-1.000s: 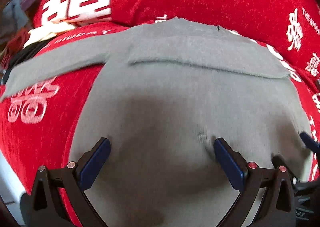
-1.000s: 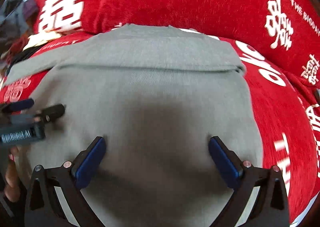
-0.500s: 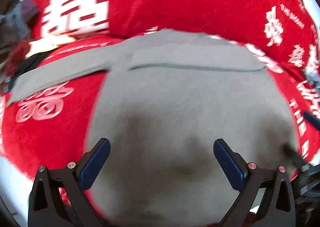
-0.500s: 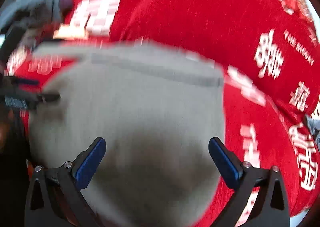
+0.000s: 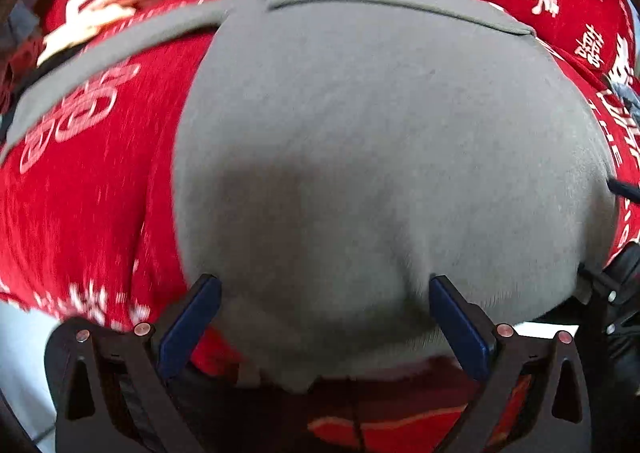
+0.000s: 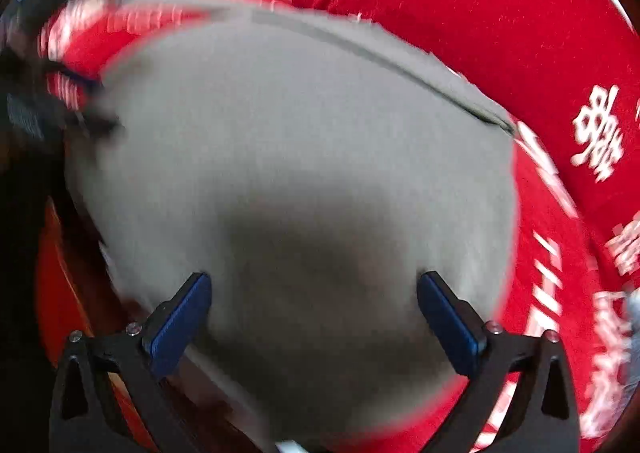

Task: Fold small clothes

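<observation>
A red cloth (image 5: pixel 92 193) printed with white characters and lettering covers the whole surface, and a second red layer of the same print rises behind it. On the red cloth lies a grey long-sleeved garment (image 5: pixel 360 125), spread flat, its body filling most of both views. One sleeve (image 5: pixel 104 53) stretches out from the garment's far left shoulder across the red cloth, while the other sleeve (image 5: pixel 400 1) is folded across the garment's top edge, leaving a straight fold line there. The garment's near hem hangs past the near edge of the red cloth. The left gripper (image 5: pixel 324 309) sits over the garment's near hem with its blue-padded fingers (image 5: pixel 188 321) spread wide, nothing between them. The right gripper (image 6: pixel 314 309) is poised over the garment's near right part, its jaws likewise wide apart and empty; this view is blurred.
</observation>
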`<state>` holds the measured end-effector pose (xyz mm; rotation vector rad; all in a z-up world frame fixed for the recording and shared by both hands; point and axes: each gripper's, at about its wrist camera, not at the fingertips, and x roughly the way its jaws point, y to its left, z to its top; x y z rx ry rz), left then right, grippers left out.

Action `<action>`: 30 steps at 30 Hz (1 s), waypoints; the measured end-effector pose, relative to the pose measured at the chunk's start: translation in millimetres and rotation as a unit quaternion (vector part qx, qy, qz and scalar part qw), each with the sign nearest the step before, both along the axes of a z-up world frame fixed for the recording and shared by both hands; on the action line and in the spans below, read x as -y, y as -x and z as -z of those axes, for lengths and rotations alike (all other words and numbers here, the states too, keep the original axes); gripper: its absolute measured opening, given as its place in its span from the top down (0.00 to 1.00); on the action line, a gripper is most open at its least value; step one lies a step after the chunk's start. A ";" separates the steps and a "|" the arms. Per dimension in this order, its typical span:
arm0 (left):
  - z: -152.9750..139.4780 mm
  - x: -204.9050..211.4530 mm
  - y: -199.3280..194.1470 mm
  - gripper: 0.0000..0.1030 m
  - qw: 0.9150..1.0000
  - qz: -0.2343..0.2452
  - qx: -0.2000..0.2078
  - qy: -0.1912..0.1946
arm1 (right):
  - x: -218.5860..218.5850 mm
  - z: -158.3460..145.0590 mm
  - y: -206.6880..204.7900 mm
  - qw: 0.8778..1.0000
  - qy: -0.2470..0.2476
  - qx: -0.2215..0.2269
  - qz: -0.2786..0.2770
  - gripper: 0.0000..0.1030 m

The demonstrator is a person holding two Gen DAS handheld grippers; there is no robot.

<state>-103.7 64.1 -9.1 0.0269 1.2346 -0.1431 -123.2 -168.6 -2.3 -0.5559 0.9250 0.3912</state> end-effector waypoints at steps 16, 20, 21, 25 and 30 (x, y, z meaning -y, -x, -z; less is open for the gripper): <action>-22.1 54.9 -19.6 0.00 0.997 0.045 0.050 -0.024 | -46.9 -12.2 -22.8 1.000 -0.005 0.006 0.013 0.01; -16.9 27.3 -6.0 0.00 0.999 0.027 0.016 -0.010 | -4.9 -6.7 -11.5 0.997 -0.052 -0.017 0.054 0.01; -18.2 24.0 -6.6 0.00 1.000 0.021 0.010 -0.004 | 1.2 -4.9 -6.3 0.997 -0.042 -0.025 0.056 0.01; -50.8 13.1 -37.5 0.00 0.998 -0.025 0.052 0.020 | 15.8 -26.5 -5.3 0.996 -0.049 -0.041 0.069 0.01; -81.0 35.2 -141.5 0.00 0.994 -0.058 0.083 0.041 | 26.2 -70.2 -82.8 0.981 -0.140 0.004 0.133 0.01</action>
